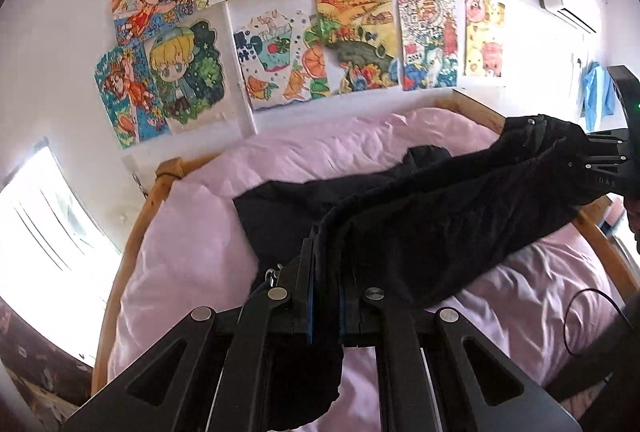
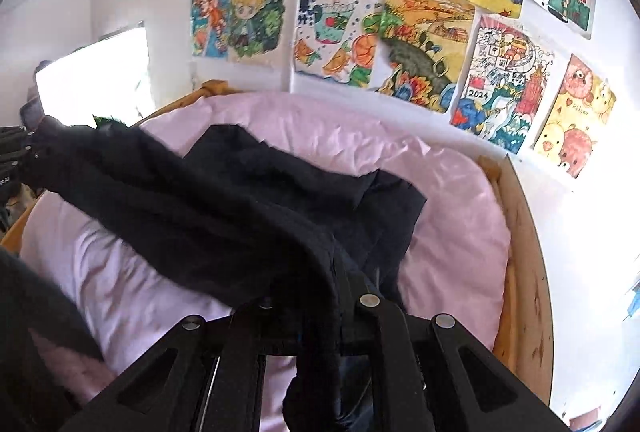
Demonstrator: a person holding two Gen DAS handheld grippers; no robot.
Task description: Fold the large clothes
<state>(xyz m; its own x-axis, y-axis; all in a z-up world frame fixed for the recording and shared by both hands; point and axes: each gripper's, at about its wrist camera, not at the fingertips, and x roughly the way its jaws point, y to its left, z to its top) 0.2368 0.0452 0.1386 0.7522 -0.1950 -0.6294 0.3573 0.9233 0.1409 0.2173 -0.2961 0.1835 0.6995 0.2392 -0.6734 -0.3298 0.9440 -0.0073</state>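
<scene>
Black garment [image 1: 420, 224] clamped in both grippers, stretched between them above bed. Left gripper [image 1: 326, 296] pinches one end, jaws closed on cloth; right gripper [image 2: 338, 296] pinches other end likewise. Garment's far part lies on pink sheet [image 1: 192, 252] toward wall-side edge. Wooden bed frame [image 2: 524, 252] surrounds sheet. Children's drawings [image 1: 280, 56] on wall behind.

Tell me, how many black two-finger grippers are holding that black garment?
2. The left gripper is shut on one end of the black garment, the right gripper on the other, holding it above the pink bedding.
</scene>
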